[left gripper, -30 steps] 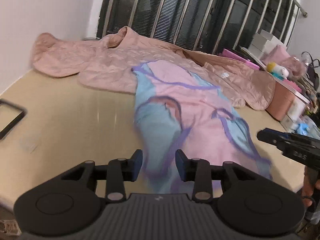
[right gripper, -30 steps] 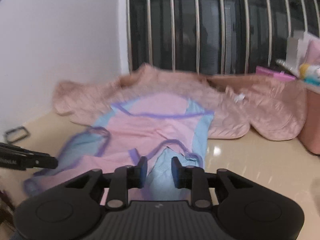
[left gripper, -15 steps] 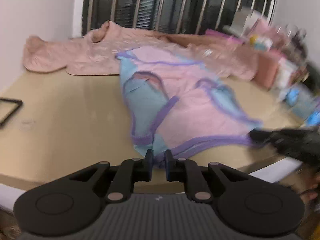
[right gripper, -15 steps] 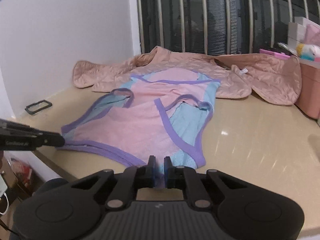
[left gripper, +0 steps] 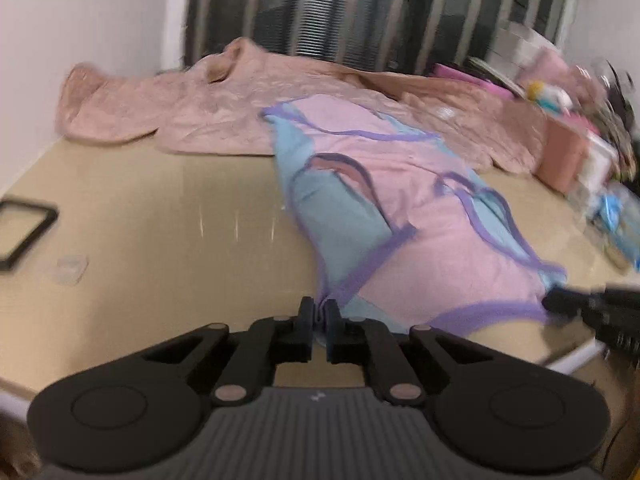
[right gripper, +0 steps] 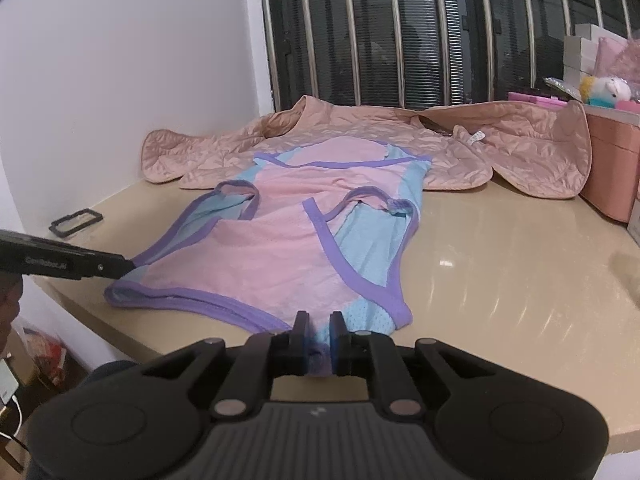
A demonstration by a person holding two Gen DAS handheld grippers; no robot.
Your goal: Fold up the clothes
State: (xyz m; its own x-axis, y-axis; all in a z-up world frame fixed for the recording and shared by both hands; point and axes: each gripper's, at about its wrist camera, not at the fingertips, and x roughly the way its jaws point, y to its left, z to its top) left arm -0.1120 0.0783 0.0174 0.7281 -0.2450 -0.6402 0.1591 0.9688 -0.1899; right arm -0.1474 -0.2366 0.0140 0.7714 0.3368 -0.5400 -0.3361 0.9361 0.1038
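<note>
Pink vest (right gripper: pixel 288 248) hem pinched in both tools

A home — clothes (right gripper: pixel 320 240), plush toy (right gripper: pixel 606 90), barred window (right gripper: pixel 420 32).

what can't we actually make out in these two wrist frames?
- Pink and blue top: the hem between each gripper's fingers is hidden, so grip depth is unknown, left gripper and right gripper alike.
- Shelf clutter: motion-blurred in the left wrist view, items unreadable.
- Quilted jacket: its middle is covered by the top.
- Black frame: cut by the left edge.
- Small clear item: too blurred to identify.
</note>
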